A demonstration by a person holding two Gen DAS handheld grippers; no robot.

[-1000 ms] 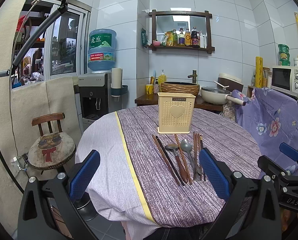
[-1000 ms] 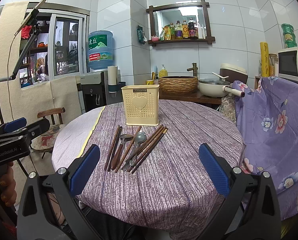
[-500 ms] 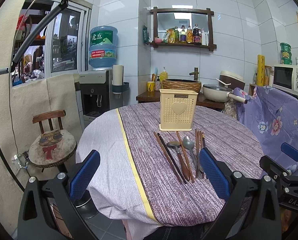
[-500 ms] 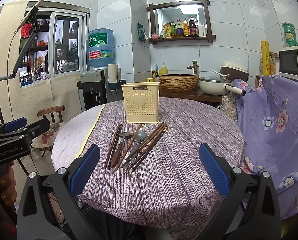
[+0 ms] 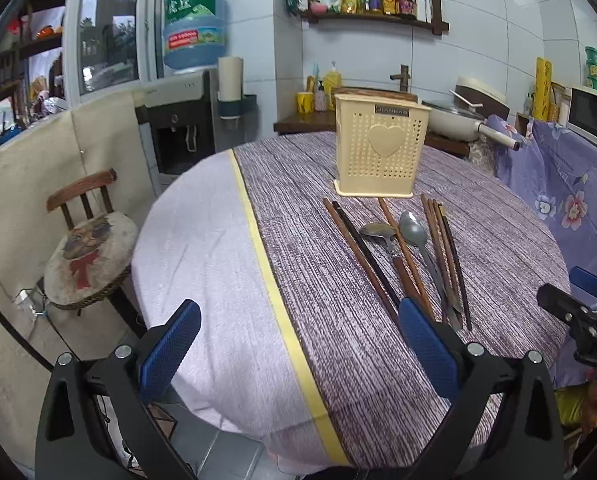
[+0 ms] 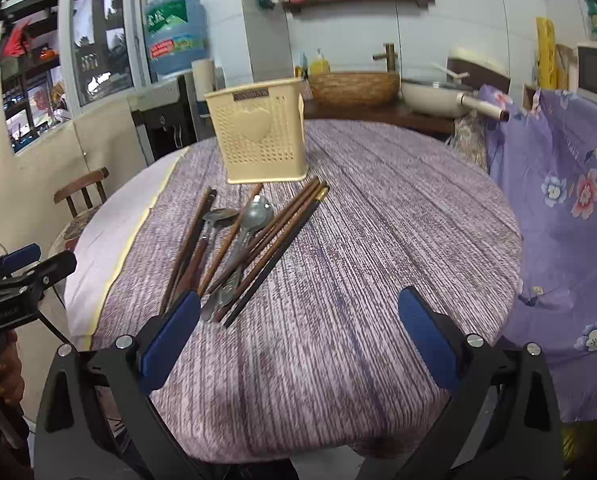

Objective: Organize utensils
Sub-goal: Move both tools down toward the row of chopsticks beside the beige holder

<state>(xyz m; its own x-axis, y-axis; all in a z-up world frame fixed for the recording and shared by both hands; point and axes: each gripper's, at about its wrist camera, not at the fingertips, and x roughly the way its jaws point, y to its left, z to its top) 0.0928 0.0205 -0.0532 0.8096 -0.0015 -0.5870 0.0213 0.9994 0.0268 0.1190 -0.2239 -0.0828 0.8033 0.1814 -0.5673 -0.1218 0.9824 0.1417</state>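
A cream perforated utensil holder [image 5: 381, 152] [image 6: 261, 136] with a heart on its front stands upright on the round table's purple cloth [image 5: 338, 320] [image 6: 378, 240]. In front of it lie several brown chopsticks [image 5: 362, 252] [image 6: 294, 224] and two metal spoons [image 5: 414, 232] [image 6: 254, 216], side by side. My left gripper [image 5: 298, 344] hovers open over the table's near edge, its right pad close to the chopstick ends. Open too, my right gripper [image 6: 298, 336] has its left pad just short of the utensils' near ends. Neither holds anything.
A wooden chair [image 5: 86, 240] with a cushion stands left of the table. A water dispenser [image 5: 186, 80] is behind it. A counter with a woven basket [image 6: 354, 86] and a pan [image 6: 434, 98] lies beyond. Floral purple fabric [image 6: 570, 200] hangs at the right.
Both grippers have moved forward and tipped down toward the table. The holder and utensils now appear larger and nearer; none of them has shifted on the cloth.
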